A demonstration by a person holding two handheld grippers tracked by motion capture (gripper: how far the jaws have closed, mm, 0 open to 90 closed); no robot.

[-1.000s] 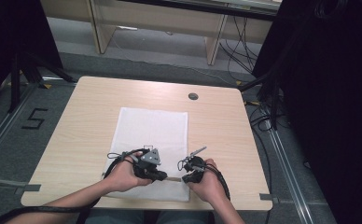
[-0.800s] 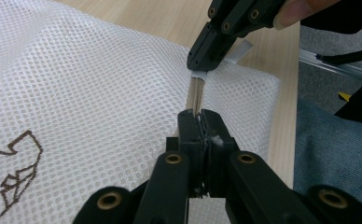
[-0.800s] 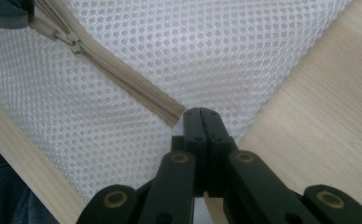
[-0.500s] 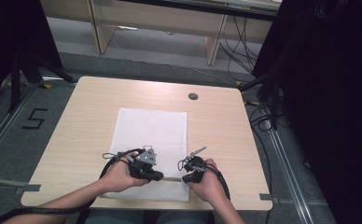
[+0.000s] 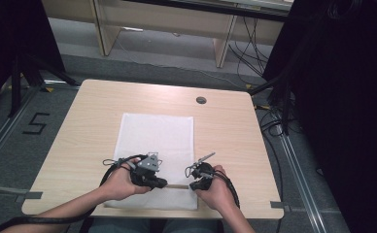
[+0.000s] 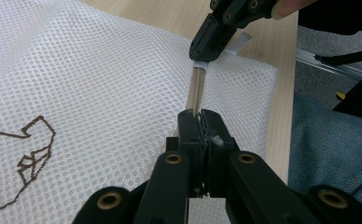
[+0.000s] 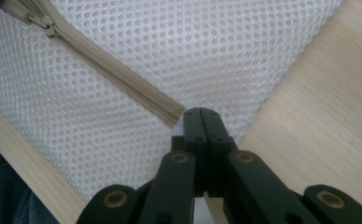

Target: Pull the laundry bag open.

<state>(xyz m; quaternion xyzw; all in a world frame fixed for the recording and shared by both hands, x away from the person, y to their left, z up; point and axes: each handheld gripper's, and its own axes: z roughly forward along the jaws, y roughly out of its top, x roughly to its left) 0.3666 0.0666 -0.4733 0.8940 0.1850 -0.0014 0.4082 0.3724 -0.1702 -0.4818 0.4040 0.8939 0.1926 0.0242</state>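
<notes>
A black "5" (image 5: 36, 124) is marked on the grey floor (image 5: 11, 160), left of the table (image 5: 225, 126). In the left gripper view a brown line drawing (image 6: 27, 154) is stitched on the white mesh bag (image 6: 100, 84), at its left; it forms no readable letters. No other text, label or brand can be read.

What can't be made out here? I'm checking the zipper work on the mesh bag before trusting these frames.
- Zipper pull: right gripper view, blurred and cut off by the top left edge.
- What the left gripper pinches: left gripper view, hidden between its shut jaws.
- Brown drawing on the mesh bag: left gripper view, cut off by the left edge.
- Zipper: high view, too small.
</notes>
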